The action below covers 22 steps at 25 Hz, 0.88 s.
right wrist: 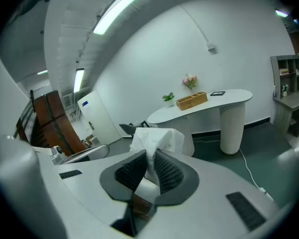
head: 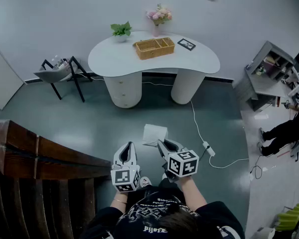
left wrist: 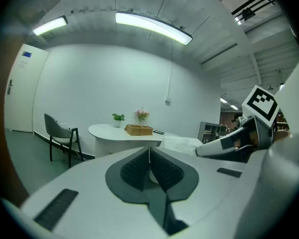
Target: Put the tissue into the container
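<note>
1. Head view: the right gripper (head: pixel 162 144) has its jaw tips under the one white tissue (head: pixel 154 135), so their gap is hard to read here. A person (head: pixel 284 131) at the right edge is cut off. There are two grippers, counting the left gripper (head: pixel 130 146), one table (head: pixel 199 59) and one wicker container (head: pixel 154 48) on it, well apart from the tissue.
2. Left gripper view: this gripper's jaws stand together with nothing between them. The tissue shows only as a strip beyond the gripper's body, at the right gripper's tips, clear of these jaws.
3. Right gripper view: the jaws are clamped on the tissue, pinched between the two pads. Its loose upper part rises above them and hides part of the table's base.
</note>
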{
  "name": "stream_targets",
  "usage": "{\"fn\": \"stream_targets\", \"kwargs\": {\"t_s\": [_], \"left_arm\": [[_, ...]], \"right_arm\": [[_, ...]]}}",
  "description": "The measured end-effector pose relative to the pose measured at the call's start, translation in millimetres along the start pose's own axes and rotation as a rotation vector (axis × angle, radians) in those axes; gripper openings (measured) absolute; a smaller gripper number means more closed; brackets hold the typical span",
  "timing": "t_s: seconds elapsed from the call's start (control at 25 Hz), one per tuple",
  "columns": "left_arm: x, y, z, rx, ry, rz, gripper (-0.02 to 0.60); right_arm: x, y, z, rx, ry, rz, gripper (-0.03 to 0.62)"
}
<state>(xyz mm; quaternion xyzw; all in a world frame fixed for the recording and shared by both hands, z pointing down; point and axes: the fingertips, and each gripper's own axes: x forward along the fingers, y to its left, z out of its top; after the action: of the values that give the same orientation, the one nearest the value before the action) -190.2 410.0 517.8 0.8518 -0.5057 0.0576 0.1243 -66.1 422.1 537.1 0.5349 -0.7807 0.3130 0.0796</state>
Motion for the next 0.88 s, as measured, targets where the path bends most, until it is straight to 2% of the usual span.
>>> {"fn": "stream_targets", "kwargs": {"t_s": [0.2,0.4,0.64,0.88], "left_arm": [[-3,8,3,0.008,0.005,-0.009,0.026],[6,13,1,0.002,0.004,-0.003,0.026],[34,21,-1,-0.023,-0.005,0.033,0.026],[90,32,7,-0.021,-0.008,0.056,0.026]], "right_arm": [[7,12,2,0.058,-0.003,0.044,0.075],[14,6,16,0.047,-0.034,0.032,0.075],[35,-20,48,0.038,-0.069,0.044,0.075],[81,-58,90,0.0,-0.068,0.074,0.075]]}}
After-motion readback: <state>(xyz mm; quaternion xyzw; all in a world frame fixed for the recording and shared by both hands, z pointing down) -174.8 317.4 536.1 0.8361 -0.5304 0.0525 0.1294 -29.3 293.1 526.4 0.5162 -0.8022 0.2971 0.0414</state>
